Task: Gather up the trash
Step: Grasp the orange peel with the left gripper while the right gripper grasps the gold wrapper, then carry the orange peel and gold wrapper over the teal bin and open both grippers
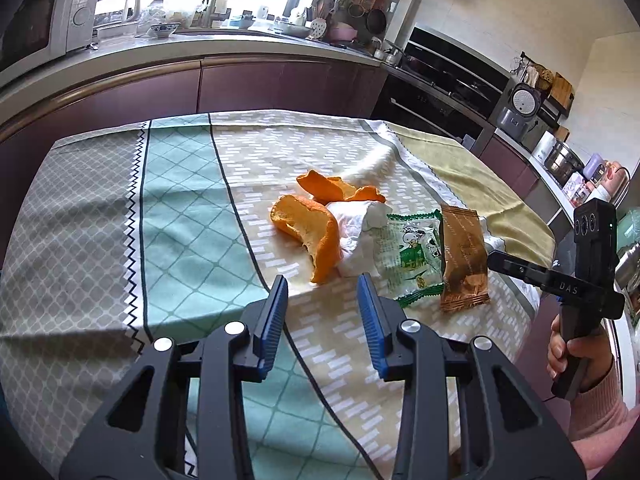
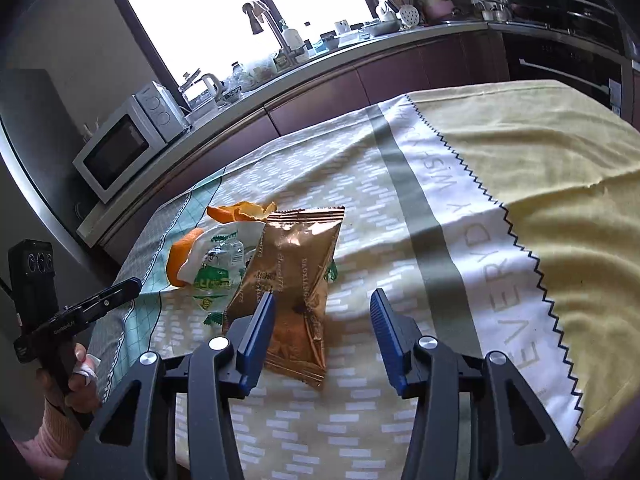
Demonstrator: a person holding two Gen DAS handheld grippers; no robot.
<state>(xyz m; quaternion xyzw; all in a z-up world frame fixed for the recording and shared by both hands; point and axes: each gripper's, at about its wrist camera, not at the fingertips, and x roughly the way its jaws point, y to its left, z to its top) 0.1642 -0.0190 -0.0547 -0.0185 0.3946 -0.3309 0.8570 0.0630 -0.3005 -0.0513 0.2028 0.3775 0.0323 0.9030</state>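
A pile of trash lies on the patterned tablecloth point(image 1: 180, 240): orange peels point(image 1: 316, 232), a crumpled white tissue point(image 1: 356, 236), a green and clear wrapper point(image 1: 412, 256) and a copper foil wrapper point(image 1: 464, 260). My left gripper point(image 1: 323, 292) is open and empty, just short of the near orange peel. My right gripper point(image 2: 322, 308) is open, with the copper foil wrapper point(image 2: 296, 276) lying between and ahead of its fingers. The peels point(image 2: 182, 256) and the green wrapper point(image 2: 216, 272) lie behind it. The right gripper also shows in the left wrist view point(image 1: 494, 260), at the copper wrapper's right edge.
A kitchen counter point(image 1: 240, 44) with a microwave point(image 1: 44, 20), kettle, sink and dishes runs behind the table. An oven point(image 1: 440, 76) and a rice cooker point(image 1: 520, 112) stand at the right. The table's right edge point(image 1: 536, 216) is next to the trash.
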